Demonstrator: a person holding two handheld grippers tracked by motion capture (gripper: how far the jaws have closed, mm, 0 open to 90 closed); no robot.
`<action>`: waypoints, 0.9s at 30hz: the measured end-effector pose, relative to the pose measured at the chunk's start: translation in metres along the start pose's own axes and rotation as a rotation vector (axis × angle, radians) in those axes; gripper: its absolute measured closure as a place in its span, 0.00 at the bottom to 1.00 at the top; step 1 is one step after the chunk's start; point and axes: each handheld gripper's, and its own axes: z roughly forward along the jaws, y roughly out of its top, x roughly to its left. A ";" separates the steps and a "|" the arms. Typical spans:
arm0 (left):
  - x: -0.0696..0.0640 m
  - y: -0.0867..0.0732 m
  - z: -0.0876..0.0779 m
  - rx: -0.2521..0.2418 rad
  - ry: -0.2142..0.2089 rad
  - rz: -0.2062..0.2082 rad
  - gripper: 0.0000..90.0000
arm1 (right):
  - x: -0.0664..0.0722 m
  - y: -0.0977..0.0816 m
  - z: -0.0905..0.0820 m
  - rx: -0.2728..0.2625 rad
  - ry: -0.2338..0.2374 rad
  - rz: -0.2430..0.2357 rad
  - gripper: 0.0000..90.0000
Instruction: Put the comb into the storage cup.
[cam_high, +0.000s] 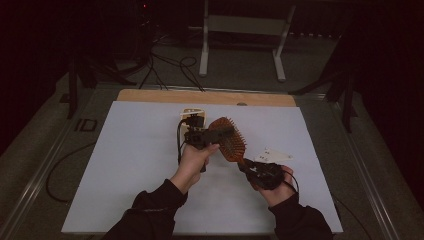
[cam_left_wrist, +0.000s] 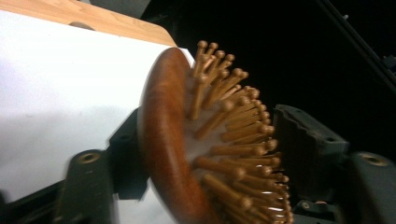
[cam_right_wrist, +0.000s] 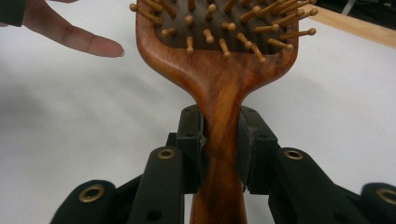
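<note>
High view: a wooden hairbrush was held up over the white sheet between the two tongs. The left gripper sat at the brush head, left hand wrapped round its body. The right gripper was at the lower end of the brush, on the handle, with the right hand behind it and the grey plate on top. A small beige block lay on the sheet just beyond the left gripper. Bare wooden table edge showed at the far side of the sheet.

Left gripper view: the brush head stood between the two black jaws, wooden back toward the left jaw, bristles toward the right jaw. Left jaw looked pressed against the back; bristle tips reached the right jaw's pad. Pinching the head across its thickness, as far as could be seen. White sheet behind the left jaw.

Right gripper view: the right gripper was pinching the brush handle, both pads tight against its narrow neck. The head rose straight above the jaws, bristles facing the camera. Fingers of the left hand showed up and left of the jaws, apart from the brush.
</note>
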 end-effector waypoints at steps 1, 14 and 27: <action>0.000 0.000 0.000 -0.001 -0.004 -0.006 0.40 | 0.000 0.000 0.000 -0.004 -0.002 0.000 0.81; -0.011 0.005 -0.004 -0.028 -0.072 0.043 0.55 | 0.000 -0.001 -0.001 -0.019 -0.020 -0.008 0.81; -0.024 0.010 -0.006 -0.013 -0.076 0.116 0.59 | -0.003 -0.001 -0.002 -0.036 -0.001 0.009 0.81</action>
